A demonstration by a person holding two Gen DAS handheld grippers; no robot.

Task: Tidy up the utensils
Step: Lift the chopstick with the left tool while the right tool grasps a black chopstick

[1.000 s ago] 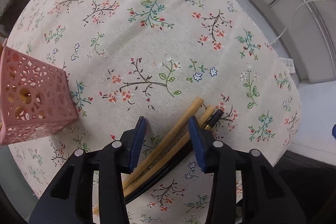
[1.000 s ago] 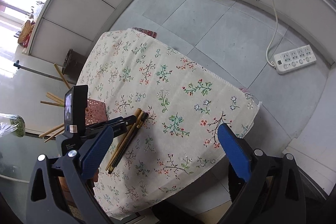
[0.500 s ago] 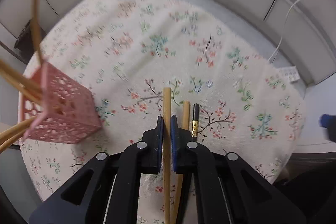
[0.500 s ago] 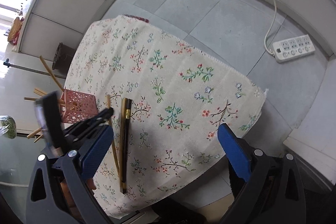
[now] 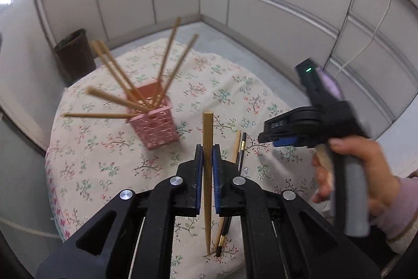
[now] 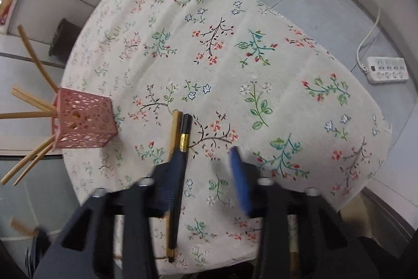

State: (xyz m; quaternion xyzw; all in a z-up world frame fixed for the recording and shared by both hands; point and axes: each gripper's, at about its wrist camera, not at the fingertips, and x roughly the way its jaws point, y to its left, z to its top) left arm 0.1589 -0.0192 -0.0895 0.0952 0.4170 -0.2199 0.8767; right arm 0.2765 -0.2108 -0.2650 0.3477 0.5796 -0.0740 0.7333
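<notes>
Left gripper [image 5: 207, 161] clamped on a wooden chopstick [image 5: 207, 174]: tip it upright over the pink holder [image 5: 152, 122] at 10 o'clock; right gripper [image 6: 206, 174], jaws just closing, part-open astride the black chopstick [image 6: 180, 174], grips nothing

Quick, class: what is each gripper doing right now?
Left gripper: shut on a wooden chopstick.
Right gripper: open, jaws just closing, nothing gripped.
</notes>
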